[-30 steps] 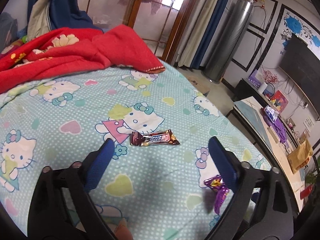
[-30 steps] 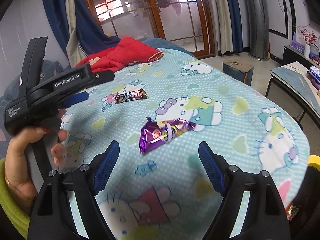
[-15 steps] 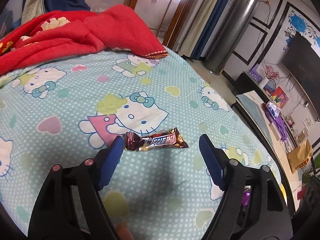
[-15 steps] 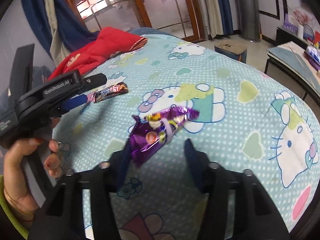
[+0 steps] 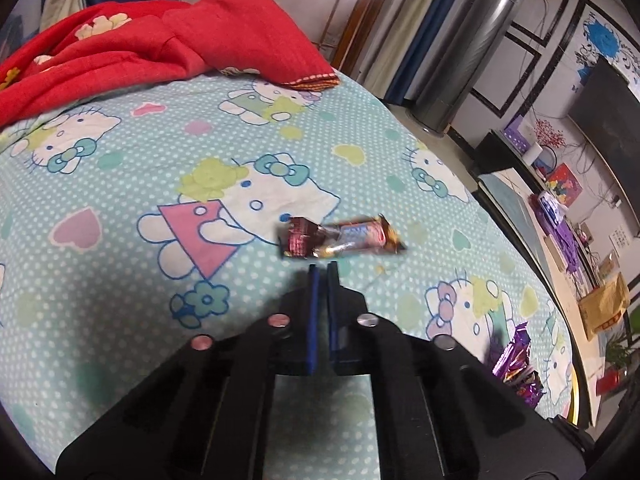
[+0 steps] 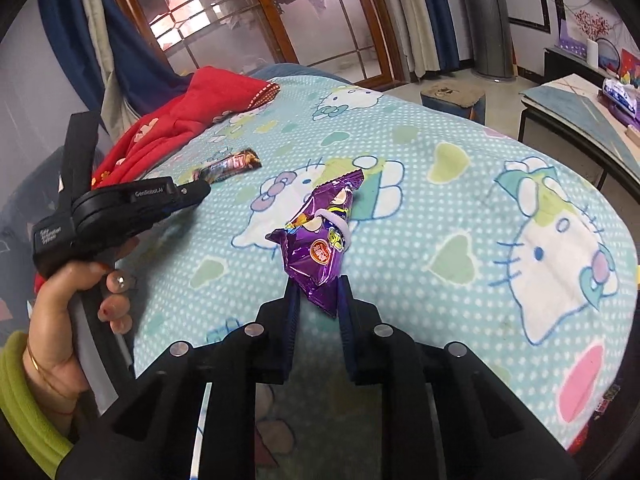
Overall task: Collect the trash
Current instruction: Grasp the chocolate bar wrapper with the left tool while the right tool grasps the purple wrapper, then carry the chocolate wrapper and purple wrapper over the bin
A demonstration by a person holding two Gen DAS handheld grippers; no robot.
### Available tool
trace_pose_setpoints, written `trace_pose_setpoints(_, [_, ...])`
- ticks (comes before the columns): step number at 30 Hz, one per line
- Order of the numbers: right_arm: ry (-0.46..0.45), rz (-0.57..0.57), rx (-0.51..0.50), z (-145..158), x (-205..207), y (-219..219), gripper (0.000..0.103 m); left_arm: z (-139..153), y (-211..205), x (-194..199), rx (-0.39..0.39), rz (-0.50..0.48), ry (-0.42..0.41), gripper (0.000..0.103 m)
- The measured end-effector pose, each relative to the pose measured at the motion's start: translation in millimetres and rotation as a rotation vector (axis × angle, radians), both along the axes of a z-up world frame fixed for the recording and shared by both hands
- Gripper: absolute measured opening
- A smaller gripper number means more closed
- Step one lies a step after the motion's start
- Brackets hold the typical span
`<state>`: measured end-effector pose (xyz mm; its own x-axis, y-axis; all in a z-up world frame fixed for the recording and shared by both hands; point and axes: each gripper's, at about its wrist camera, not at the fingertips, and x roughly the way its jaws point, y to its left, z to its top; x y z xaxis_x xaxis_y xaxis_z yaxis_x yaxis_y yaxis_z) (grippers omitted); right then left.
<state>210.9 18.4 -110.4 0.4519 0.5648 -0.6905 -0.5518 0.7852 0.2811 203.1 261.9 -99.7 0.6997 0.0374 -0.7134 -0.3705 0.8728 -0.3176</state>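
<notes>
A brown candy-bar wrapper (image 5: 344,238) lies on the cartoon-cat bedsheet (image 5: 120,280). My left gripper (image 5: 322,267) is shut, its tips pinching the wrapper's near edge, which curls up. The right wrist view shows the same wrapper (image 6: 230,165) just past the left gripper's (image 6: 202,191) tip. A purple snack packet (image 6: 320,240) stands tilted up between my right gripper's (image 6: 319,300) fingers. Its jaws are closing and the blue pads press on the packet's lower end. The purple packet (image 5: 514,360) also shows at the left wrist view's right edge.
A rumpled red blanket (image 5: 140,48) covers the far end of the bed. A hand (image 6: 60,312) with a green sleeve holds the left gripper. Beyond the bed's right edge stand a low table (image 6: 580,116) and a small stool (image 6: 452,96); a dark TV (image 5: 604,120) hangs on the wall.
Both grippers sank toward the bed and closed from wide open. The left one shut at the brown wrapper's edge; the right one closed in on the purple packet, which tipped upright.
</notes>
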Motion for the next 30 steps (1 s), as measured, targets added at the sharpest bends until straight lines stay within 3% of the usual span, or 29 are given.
trace_pose_setpoints(6, [0.003, 0.0, 0.007, 2, -6, -14, 0.018, 11, -12, -8, 0.047, -0.024, -0.039, 0.002])
trace_pose_setpoints(8, [0.001, -0.003, 0.015, 5, -8, -20, 0.018, 15, -7, -14, 0.031, -0.005, -0.063, 0.049])
trace_pose_setpoints(9, [0.002, -0.004, 0.022, 7, -9, -25, 0.018, 16, -5, -13, 0.021, 0.001, -0.072, 0.052])
trace_pose_setpoints(15, [-0.022, -0.024, 0.062, 28, -12, -52, 0.018, 17, 10, 3, 0.002, 0.045, -0.059, 0.052])
trace_pose_setpoints(19, [-0.06, -0.03, 0.072, 44, -19, -75, 0.018, 8, 17, 15, -0.055, 0.044, -0.066, 0.05])
trace_pose_setpoints(22, [-0.08, -0.034, 0.068, 52, -25, -91, 0.018, 5, 14, 20, -0.065, 0.028, -0.054, 0.023])
trace_pose_setpoints(25, [-0.087, -0.043, 0.066, 54, -30, -105, 0.018, 3, 3, 21, -0.053, -0.004, -0.043, 0.009])
trace_pose_setpoints(30, [-0.089, -0.06, 0.068, 57, -31, -122, 0.018, 7, -21, 21, 0.014, -0.062, -0.027, 0.006])
